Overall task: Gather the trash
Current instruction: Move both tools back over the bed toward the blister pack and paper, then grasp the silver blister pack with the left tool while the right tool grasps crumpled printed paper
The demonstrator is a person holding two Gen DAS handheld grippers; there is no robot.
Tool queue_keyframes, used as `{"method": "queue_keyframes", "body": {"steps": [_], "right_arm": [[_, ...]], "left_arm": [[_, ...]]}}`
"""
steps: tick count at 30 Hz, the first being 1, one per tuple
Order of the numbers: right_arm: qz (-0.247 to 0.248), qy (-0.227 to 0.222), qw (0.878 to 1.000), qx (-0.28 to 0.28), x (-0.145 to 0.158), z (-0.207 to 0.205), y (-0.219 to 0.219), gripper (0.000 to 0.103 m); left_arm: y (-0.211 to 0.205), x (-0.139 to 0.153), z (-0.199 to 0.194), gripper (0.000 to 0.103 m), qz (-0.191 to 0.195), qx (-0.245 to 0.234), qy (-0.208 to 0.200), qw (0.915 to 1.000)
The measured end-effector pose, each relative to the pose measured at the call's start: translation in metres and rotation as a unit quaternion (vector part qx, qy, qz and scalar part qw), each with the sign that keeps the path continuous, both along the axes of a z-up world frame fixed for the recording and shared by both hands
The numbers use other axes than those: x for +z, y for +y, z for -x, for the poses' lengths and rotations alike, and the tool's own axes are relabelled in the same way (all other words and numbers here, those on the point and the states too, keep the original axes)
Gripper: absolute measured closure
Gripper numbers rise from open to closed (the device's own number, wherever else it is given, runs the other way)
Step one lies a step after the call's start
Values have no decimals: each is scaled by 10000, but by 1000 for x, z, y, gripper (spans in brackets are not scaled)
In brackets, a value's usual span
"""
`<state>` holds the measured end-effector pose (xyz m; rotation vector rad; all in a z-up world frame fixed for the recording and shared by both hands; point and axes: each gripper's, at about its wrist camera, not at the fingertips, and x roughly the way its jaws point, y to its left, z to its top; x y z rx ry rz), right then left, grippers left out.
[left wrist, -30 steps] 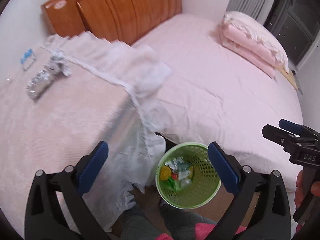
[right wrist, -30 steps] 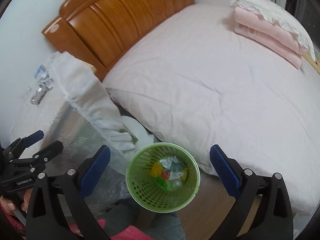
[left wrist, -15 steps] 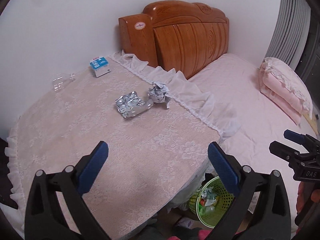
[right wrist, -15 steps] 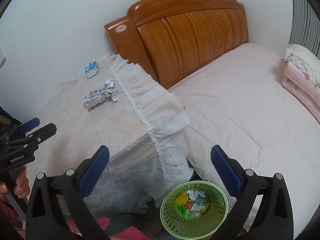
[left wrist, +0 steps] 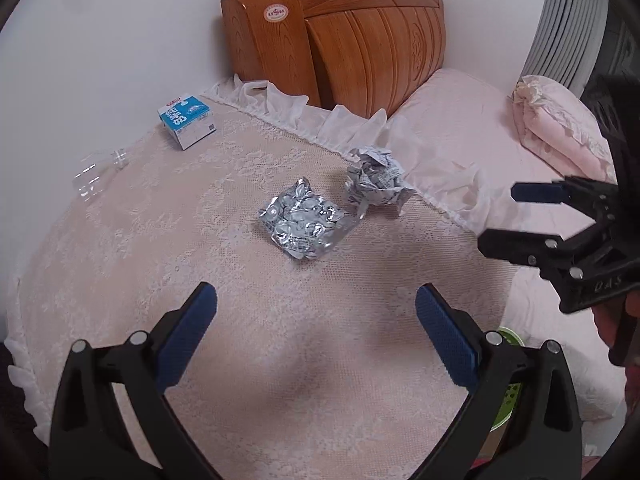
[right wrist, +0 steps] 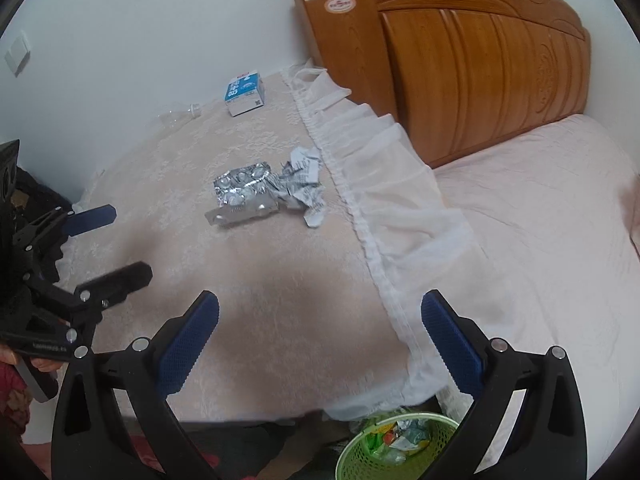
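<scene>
On the lace-covered table [left wrist: 120, 248] [right wrist: 168, 168] lie a crumpled silver foil pack [left wrist: 306, 220] [right wrist: 242, 194] and, beside it to the right, a crumpled paper ball [left wrist: 376, 180] [right wrist: 304, 184]. A blue-and-white carton [left wrist: 186, 120] [right wrist: 243, 92] and a clear plastic bottle [left wrist: 98, 168] [right wrist: 178, 114] rest near the wall. My left gripper [left wrist: 316, 316] [right wrist: 112, 240] hovers open over the table's near part, short of the foil. My right gripper [right wrist: 320, 320] [left wrist: 516, 216] is open too, above the table's right edge. A green basket [right wrist: 396, 444] [left wrist: 508, 392] with trash stands on the floor below.
A bed with a pink sheet [right wrist: 540, 220] [left wrist: 452, 120] and a wooden headboard [left wrist: 360, 36] [right wrist: 460, 52] adjoins the table on the right. Folded pink bedding [left wrist: 556, 128] lies on the bed's far side. A white frill [right wrist: 380, 184] hangs off the table edge.
Both grippers have risen from over the green basket and swung up to face the tabletop; the foil pack and paper ball now sit closer ahead. Both stay open and empty.
</scene>
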<state>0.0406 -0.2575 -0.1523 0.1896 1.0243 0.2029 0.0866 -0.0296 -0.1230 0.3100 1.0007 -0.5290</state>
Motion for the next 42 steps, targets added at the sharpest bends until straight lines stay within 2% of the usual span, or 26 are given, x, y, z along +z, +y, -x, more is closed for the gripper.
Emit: {"method": "queue_keyframes", "body": {"steps": [3,7,10,12,16,20,23,29,36,42], "right_arm": [[-219,145,9996,-43,-11,-40,5,2],[-667,379,9968,-243,-23,-75,10,3],[-628,631,9952,-412,-33,-92,16,6],[-593,782,9942,-429,-37,-98,18,14],[-543,899,9940,-314,-44,-105,22,43],[-543,802,9950,-240,-42,-106,23,55],[-619,713,9951,-291,-41,-106,18,58],[-970,558,9918,-611,-28,-89,-6,58],[-1140,501,9874,-980,-17,-63,-34,58],[-1255,519,9838,-1168,-19,-45,-41,58]], "left_arm": [[5,-9,-17,8,-52,-81,104,9999],[12,-18,-32,8,80,-51,343,9994],[13,-24,-39,8,125,-39,442,9989],[11,-27,-41,8,112,-82,467,9988],[4,-34,-48,8,15,-215,445,9988],[-6,-42,-58,8,-128,-384,445,9982],[-16,-48,-68,8,-258,-558,467,9970],[-43,-60,-84,8,-596,-1241,399,9897],[-58,-73,-106,8,-600,-1681,763,9810],[-52,-80,-117,8,-269,-1420,1036,9841]]}}
